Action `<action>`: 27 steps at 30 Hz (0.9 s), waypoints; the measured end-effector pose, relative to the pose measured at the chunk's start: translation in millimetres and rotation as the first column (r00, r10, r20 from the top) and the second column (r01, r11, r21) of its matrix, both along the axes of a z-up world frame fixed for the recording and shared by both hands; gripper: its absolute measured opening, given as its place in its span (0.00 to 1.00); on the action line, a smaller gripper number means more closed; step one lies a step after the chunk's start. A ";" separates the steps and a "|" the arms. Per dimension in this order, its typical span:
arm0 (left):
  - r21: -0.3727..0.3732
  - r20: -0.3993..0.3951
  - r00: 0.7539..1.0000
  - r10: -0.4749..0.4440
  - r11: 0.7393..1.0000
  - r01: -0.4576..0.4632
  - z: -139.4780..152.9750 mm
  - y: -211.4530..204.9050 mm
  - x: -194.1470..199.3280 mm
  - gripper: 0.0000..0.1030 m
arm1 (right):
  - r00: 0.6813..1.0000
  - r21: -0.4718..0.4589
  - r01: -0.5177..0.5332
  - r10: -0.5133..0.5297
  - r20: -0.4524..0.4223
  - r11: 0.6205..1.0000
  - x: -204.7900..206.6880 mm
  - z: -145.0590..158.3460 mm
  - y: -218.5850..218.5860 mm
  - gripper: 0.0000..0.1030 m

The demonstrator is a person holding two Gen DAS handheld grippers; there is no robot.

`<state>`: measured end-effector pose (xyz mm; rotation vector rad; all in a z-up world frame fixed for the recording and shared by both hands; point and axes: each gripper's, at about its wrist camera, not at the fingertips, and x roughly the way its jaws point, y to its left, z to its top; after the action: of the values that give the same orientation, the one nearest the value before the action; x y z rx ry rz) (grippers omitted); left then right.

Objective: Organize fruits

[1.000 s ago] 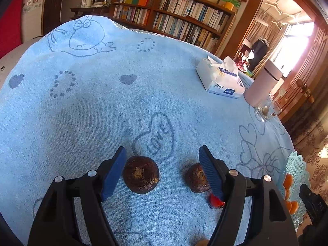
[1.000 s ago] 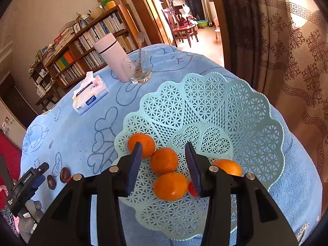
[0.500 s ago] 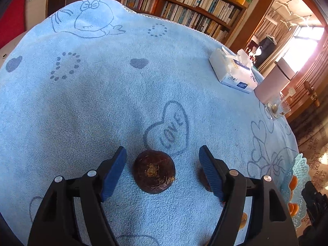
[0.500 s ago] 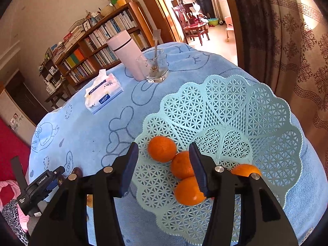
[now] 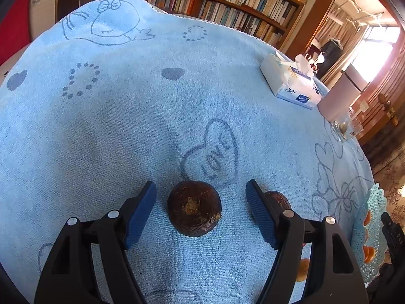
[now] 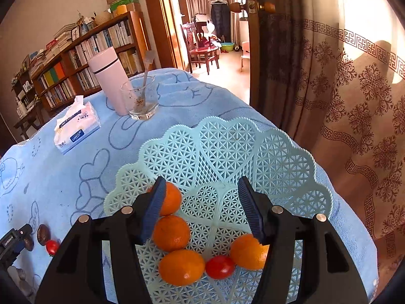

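Where left gripper (image 5: 201, 210) gapes: dark brown round fruit (image 5: 194, 208), tan stem scar; untouched

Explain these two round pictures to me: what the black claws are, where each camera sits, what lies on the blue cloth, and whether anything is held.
No robot here: a person holds a two-finger gripper in each hand, and a fisheye camera on each looks along its fingers. In the left view, the left gripper is open around a dark brown fruit on the blue cloth, not touching it; another brown fruit lies beside it. In the right view, the right gripper, jaws just opening and empty, hangs over a pale green basket holding four oranges and a small red fruit. A tissue pack, pink flask and glass stand behind.
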<state>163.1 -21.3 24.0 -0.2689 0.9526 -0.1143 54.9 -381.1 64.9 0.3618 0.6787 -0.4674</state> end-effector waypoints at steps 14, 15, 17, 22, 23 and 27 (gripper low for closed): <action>0.124 0.015 0.999 -0.034 0.992 0.032 -5.1 -12.6 -3.4 0.70 | 0.939 0.035 -0.344 0.343 0.017 0.938 24.9 9.6 94.4 0.60; 0.140 0.019 0.999 -0.035 0.990 0.032 -5.5 -13.9 -3.6 0.67 | 0.931 0.032 -0.366 0.366 0.010 0.930 27.8 8.4 101.7 0.60; 0.169 0.028 0.999 -0.020 0.986 0.015 -4.7 -12.5 -3.6 0.52 | 0.912 0.026 -0.410 0.410 -0.001 0.912 33.3 6.4 115.6 0.60; 0.101 0.041 0.999 0.009 0.995 -0.013 2.8 4.4 -3.6 0.37 | 0.877 0.019 -0.480 0.480 -0.029 0.877 43.1 -1.1 140.7 0.60; 0.100 0.051 0.999 0.015 0.995 -0.020 5.7 6.8 -4.6 0.37 | 0.871 0.021 -0.490 0.491 -0.033 0.871 45.1 -2.2 144.6 0.60; 0.062 0.088 0.996 0.034 0.997 -0.040 20.6 16.4 -9.9 0.37 | 0.846 0.040 -0.530 0.532 -0.049 0.847 52.2 -8.6 157.2 0.60</action>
<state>153.2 -4.9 44.5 -0.2209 0.8629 -0.0612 107.2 -223.9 56.3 0.1691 0.8078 0.0637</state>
